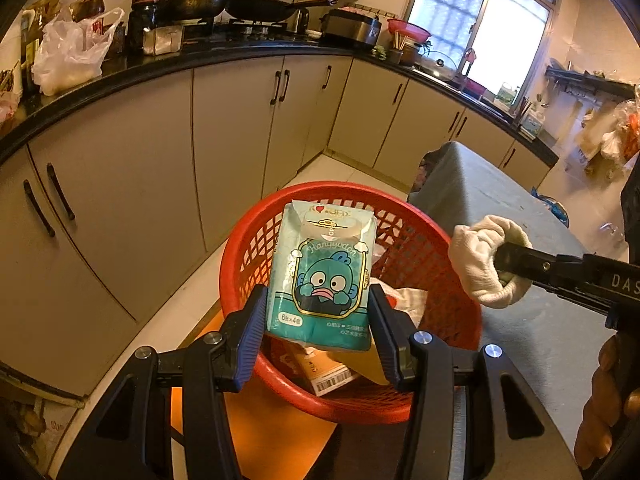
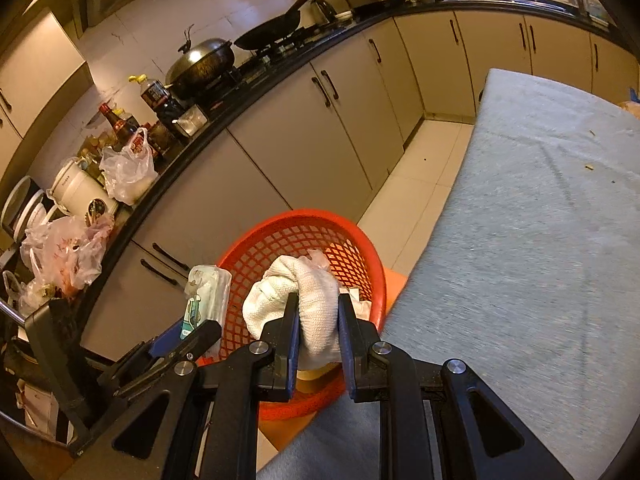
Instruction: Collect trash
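A tissue pack is being clamped by the left gripper and a white cloth by the right gripper, above the red basket beside the table.

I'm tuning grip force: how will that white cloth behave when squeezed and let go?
The white cloth looks soft and floppy, bulging around the right gripper fingers. Probably light. Released above the red basket, it would likely drop limply, not roll.
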Available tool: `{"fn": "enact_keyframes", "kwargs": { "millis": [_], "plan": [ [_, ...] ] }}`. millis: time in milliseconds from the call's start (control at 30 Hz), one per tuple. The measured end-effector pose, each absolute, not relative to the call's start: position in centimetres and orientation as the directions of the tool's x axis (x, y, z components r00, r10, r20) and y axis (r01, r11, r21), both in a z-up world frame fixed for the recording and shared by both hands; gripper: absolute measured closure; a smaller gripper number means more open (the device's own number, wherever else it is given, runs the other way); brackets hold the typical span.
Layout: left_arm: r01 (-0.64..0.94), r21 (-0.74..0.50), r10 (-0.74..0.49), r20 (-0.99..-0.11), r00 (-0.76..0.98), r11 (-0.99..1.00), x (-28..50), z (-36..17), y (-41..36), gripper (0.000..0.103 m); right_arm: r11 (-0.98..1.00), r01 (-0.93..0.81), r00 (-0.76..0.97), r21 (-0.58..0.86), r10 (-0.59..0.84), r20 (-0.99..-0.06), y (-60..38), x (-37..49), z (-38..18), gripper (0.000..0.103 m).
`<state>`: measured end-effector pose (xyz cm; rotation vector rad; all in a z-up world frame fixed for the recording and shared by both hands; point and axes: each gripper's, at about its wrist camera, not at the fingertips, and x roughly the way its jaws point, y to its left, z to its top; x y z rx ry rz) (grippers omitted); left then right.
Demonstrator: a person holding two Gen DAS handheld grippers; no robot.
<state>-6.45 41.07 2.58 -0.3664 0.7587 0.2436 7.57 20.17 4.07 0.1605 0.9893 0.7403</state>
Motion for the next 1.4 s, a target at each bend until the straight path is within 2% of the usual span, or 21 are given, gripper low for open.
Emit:
{"fn": "enact_keyframes", "kwargs": {
  "millis": [600,667,733,933,1067,1233,1400],
  "plan": [
    [-0.330,-0.212,0.086,-0.713,0.696,0.920,-5.4,1.0,41.3,0.055,0.764,-0.468,0.299,0.444,0.610,-0.734,22.8,9.5,1.4,0.081],
    [-0.326,-0.209,0.089,-0.706,0.702,0.922,-5.5,1.1,41.2,0.052,0.765,-0.467,0.295,0.443,0.607,-0.738,22.7,9.6,1.3,0.079],
    [-0.325,-0.201,0.096,-0.700,0.707,0.924,-5.6,1.4,41.1,0.052,0.764,-0.458,0.291,0.454,0.612,-0.736,22.6,9.7,1.3,0.071],
    [-0.321,-0.186,0.112,-0.684,0.721,0.929,-6.0,2.2,40.4,0.048,0.753,-0.458,0.311,0.473,0.634,-0.708,21.3,9.2,2.5,0.068],
    [-0.329,-0.169,0.137,-0.669,0.731,0.929,-6.5,2.9,39.9,0.035,0.753,-0.454,0.340,0.476,0.640,-0.689,19.8,8.6,3.7,0.061],
    [-0.357,-0.132,0.190,-0.653,0.733,0.925,-7.2,4.0,38.9,0.026,0.776,-0.452,0.408,0.441,0.619,-0.671,17.1,7.1,5.4,0.045],
    [-0.388,-0.088,0.258,-0.610,0.749,0.917,-9.0,5.8,37.3,0.015,0.804,-0.460,0.472,0.377,0.581,-0.663,14.4,4.9,6.4,0.036]
  ]
}}
